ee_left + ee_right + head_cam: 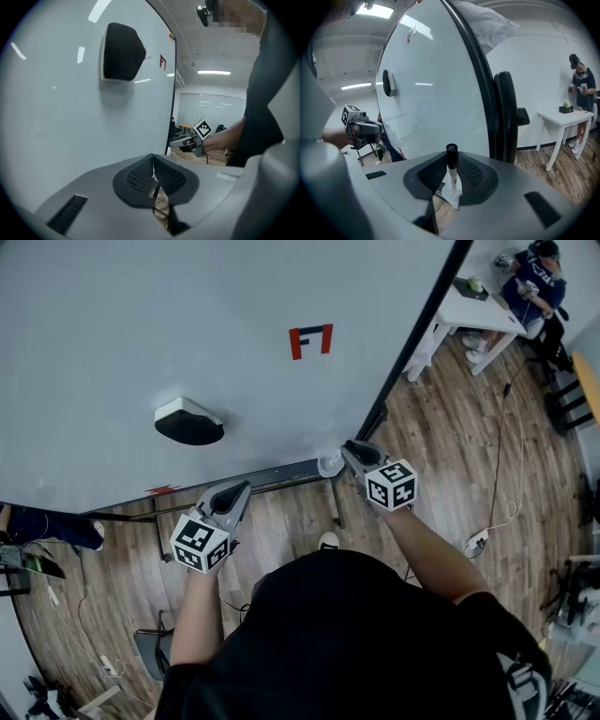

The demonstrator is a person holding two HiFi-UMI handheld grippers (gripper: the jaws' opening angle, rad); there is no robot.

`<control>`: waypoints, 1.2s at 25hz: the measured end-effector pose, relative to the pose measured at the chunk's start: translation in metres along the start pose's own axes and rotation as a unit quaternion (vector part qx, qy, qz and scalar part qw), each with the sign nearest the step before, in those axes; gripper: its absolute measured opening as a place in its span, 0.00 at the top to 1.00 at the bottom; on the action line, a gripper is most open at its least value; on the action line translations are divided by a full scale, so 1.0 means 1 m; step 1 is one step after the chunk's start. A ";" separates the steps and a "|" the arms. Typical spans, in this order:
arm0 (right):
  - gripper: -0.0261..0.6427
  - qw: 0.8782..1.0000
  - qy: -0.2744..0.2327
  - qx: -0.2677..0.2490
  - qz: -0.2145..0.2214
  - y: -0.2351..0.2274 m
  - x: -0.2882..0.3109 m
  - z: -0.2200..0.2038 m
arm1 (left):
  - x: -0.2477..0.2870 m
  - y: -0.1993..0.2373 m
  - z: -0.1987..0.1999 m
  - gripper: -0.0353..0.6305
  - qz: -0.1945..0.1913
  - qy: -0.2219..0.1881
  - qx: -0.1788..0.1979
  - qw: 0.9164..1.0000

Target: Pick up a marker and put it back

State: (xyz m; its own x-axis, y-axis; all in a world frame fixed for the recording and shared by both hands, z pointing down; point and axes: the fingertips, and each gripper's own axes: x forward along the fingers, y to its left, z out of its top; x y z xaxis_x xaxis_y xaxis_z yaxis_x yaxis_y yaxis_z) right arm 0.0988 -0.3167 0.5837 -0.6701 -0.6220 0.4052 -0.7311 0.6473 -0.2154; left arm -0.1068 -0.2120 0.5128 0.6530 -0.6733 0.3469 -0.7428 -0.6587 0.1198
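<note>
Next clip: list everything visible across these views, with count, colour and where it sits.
whiteboard: one, white with a dark frame, fills the head view's left
eraser: one, black with a white back, stuck on the whiteboard
letter mark: one, red and black, on the whiteboard above the eraser
tray: one, grey, along the whiteboard's lower edge
cup: one, white, at the tray's right end
marker: one, white with a black cap, upright, lower end at the cup
table: one, white, far right
bystander: one, dark clothes, at the table
floor: wood, brown
left gripper: grey, jaws together, empty, near the tray
right gripper: grey, clamped on the marker
</note>
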 end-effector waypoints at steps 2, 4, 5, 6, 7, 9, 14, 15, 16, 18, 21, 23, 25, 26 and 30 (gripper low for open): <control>0.87 1.000 0.007 0.000 0.004 -0.002 0.009 -0.007 | 0.001 0.000 -0.002 0.93 0.003 0.003 -0.003 1.000; 0.87 1.000 0.013 -0.001 0.006 -0.005 0.017 -0.013 | 0.002 0.001 -0.004 0.93 0.005 0.005 -0.006 1.000; 0.87 1.000 0.015 -0.001 0.008 -0.006 0.022 -0.017 | 0.003 0.002 -0.005 0.93 0.006 0.006 -0.007 1.000; 0.87 1.000 0.018 -0.002 0.009 -0.007 0.026 -0.021 | 0.004 0.003 -0.006 0.93 0.008 0.007 -0.009 1.000; 0.87 1.000 0.021 -0.001 0.009 -0.008 0.030 -0.026 | 0.005 0.004 -0.007 0.93 0.009 0.008 -0.010 1.000; 0.87 1.000 0.028 0.000 0.011 -0.011 0.036 -0.035 | 0.006 0.004 -0.009 0.93 0.011 0.010 -0.014 1.000; 0.87 0.999 0.036 -0.002 0.013 -0.015 0.047 -0.050 | 0.012 0.005 -0.014 0.93 0.012 0.013 -0.018 1.000; 0.87 0.999 0.038 -0.004 0.013 -0.016 0.049 -0.052 | 0.013 0.005 -0.015 0.93 0.012 0.014 -0.019 1.000; 0.87 0.999 0.041 -0.006 0.012 -0.016 0.051 -0.056 | 0.014 0.005 -0.016 0.93 0.013 0.014 -0.020 1.000; 0.87 0.999 0.048 -0.010 0.012 -0.015 0.053 -0.062 | 0.015 0.005 -0.017 0.93 0.012 0.015 -0.022 1.000; 0.87 0.998 0.058 -0.014 0.010 -0.015 0.055 -0.073 | 0.017 0.003 -0.018 0.93 0.010 0.015 -0.023 1.000; 0.87 0.998 0.061 -0.013 0.009 -0.016 0.057 -0.077 | 0.018 0.003 -0.019 0.93 0.009 0.015 -0.023 1.000; 0.87 0.998 0.060 -0.011 0.008 -0.016 0.058 -0.079 | 0.018 0.005 -0.020 0.93 0.010 0.016 -0.024 1.000; 0.87 0.998 0.059 -0.010 0.008 -0.017 0.058 -0.080 | 0.019 0.006 -0.020 0.93 0.010 0.016 -0.025 1.000; 0.87 0.998 0.058 -0.008 0.004 -0.019 0.058 -0.078 | 0.019 0.006 -0.019 0.93 0.009 0.015 -0.024 1.000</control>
State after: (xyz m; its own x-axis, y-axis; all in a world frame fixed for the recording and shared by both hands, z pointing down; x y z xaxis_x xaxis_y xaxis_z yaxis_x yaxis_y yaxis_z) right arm 0.0838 -0.3310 0.6811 -0.6557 -0.5621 0.5040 -0.7233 0.6591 -0.2060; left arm -0.1016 -0.2222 0.5381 0.6353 -0.6736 0.3776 -0.7611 -0.6291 0.1583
